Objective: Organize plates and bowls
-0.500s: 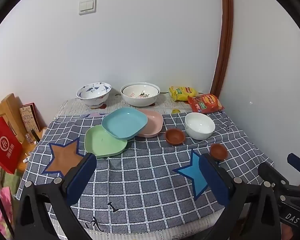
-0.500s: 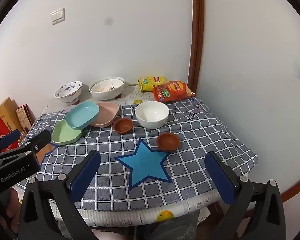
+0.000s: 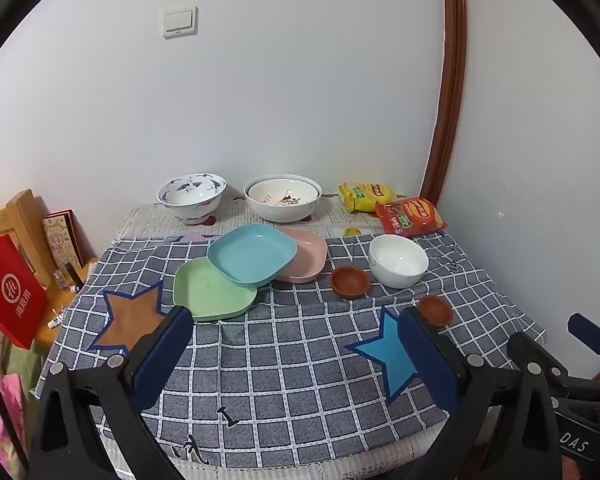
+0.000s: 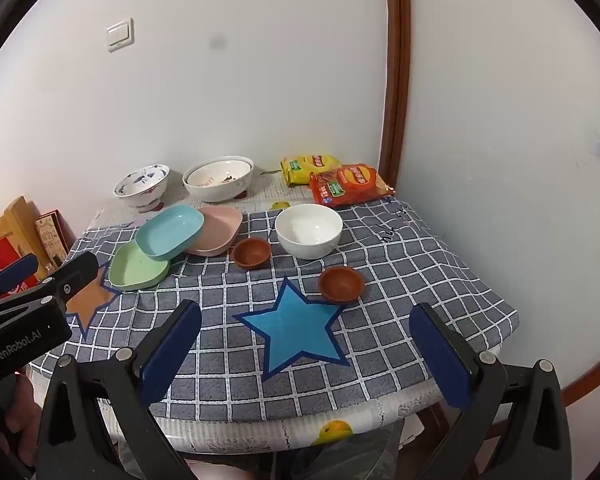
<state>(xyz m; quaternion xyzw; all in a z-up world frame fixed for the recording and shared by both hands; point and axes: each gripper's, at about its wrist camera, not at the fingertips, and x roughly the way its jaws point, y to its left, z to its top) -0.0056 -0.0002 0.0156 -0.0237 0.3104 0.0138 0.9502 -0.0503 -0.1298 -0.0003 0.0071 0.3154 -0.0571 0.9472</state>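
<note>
Three plates, blue (image 3: pixel 252 254), green (image 3: pixel 212 290) and pink (image 3: pixel 306 254), are overlapping on the tabletop (image 3: pixel 280 360). Both the left gripper (image 3: pixel 294 340) and the right gripper (image 4: pixel 306 334) are staying spread wide, holding nothing.

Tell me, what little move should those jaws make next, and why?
Probably ease the right gripper forward to the near brown dish: both grippers hang open and empty, and that dish sits apart from its twin, closest to this one.

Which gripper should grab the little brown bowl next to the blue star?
Probably the right gripper. The small brown bowl lies just ahead of its open jaws, by the blue star. The left gripper, also open, faces more toward the green plate.
</note>
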